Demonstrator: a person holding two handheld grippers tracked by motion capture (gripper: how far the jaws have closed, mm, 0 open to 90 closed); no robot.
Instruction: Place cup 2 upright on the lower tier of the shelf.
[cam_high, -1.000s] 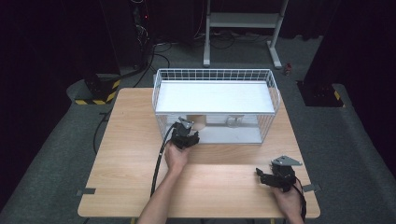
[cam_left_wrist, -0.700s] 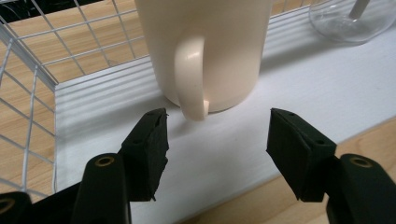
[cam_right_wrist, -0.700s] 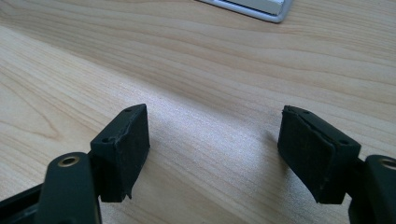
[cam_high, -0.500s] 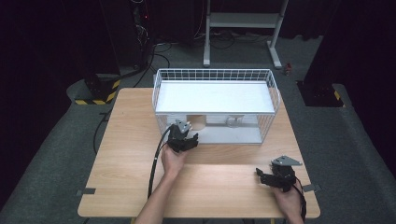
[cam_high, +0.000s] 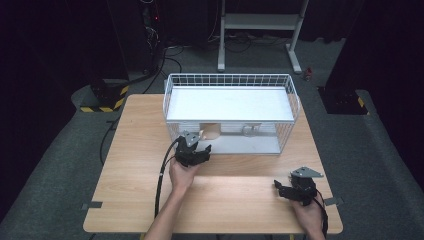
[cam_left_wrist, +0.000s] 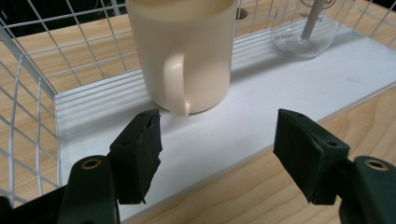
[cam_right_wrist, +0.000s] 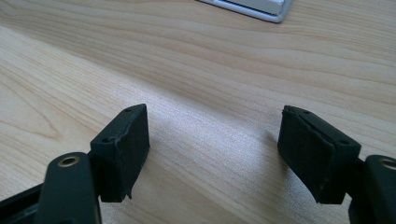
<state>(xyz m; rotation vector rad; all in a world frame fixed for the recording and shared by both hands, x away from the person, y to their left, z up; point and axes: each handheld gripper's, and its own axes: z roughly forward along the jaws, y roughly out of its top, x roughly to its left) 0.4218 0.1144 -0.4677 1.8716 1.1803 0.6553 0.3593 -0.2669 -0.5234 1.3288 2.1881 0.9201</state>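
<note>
A cream mug (cam_left_wrist: 187, 56) stands upright on the white floor of a wire rack (cam_high: 172, 95), its handle turned toward my left gripper (cam_left_wrist: 219, 144). That gripper's jaws have just been opening and stand apart just short of the handle, with nothing between them. From above, the left gripper (cam_high: 202, 146) sits at the rack's open front, below the mug (cam_high: 212, 131). To the mug's right is a clear glass (cam_left_wrist: 308, 28) with a white stick in it. My right gripper (cam_right_wrist: 215, 144) hovers open over bare wood, at the table's near right corner (cam_high: 279, 189).
The rack has a white shelf (cam_high: 230, 102) on top and a white base plate (cam_left_wrist: 280, 93) that juts out toward me. The wooden table (cam_high: 135, 190) stands on grey floor. A cable (cam_high: 162, 175) trails from the left gripper along the forearm.
The left gripper has drawn back a little from the rack toward the near edge. The right gripper has not moved.
</note>
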